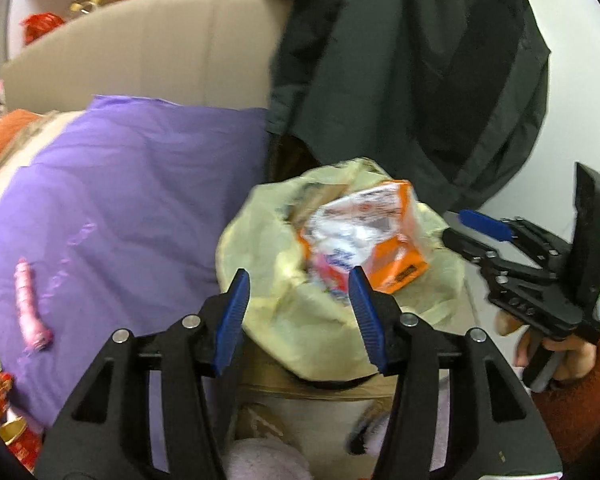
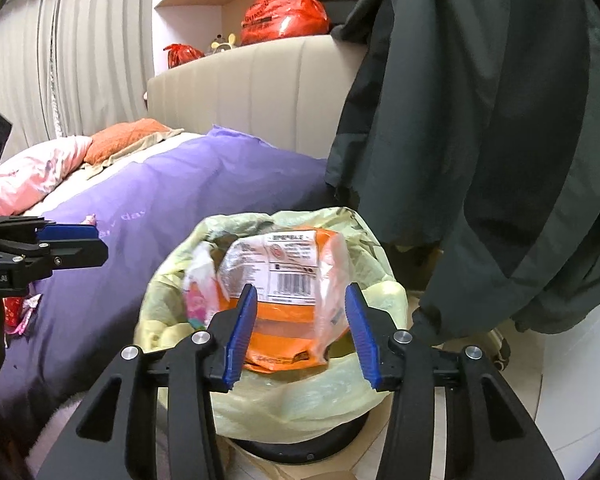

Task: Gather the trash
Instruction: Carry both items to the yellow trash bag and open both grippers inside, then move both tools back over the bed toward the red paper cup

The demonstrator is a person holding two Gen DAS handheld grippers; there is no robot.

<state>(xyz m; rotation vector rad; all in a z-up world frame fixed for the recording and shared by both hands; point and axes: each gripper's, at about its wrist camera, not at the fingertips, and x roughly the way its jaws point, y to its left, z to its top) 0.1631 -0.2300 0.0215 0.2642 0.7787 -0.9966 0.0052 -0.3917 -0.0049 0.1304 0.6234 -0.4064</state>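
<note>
Orange-and-clear plastic packaging (image 2: 284, 280), printed with a barcode label, sits on top of the load inside a round bin lined with a pale yellow plastic bag (image 2: 300, 392). It lies tilted against the liner's far wall, with a smaller pink-printed wrapper (image 2: 198, 292) wedged beside it. The liner's rim is folded out over the bin's edge, which keeps the mouth wide for dropping things in.

Both tools hover over that mouth. The left gripper (image 1: 300, 316) has its blue-padded jaws apart with nothing between the pads; the right gripper (image 2: 300, 328) likewise stands with jaws apart and empty, the packaging lying below and beyond its fingers rather than pinched. That reads as a drop just made, both hands free for more.

Beside the bin a purple quilt (image 1: 120, 200) covers the bed, and a crumpled pink wrapper (image 1: 30, 308) lies on it, well apart from the bin, likely trash not yet gathered. Red scraps (image 2: 18, 312) lie at the bed's near edge. A dark green jacket (image 2: 480, 140) hangs just behind the bin.
</note>
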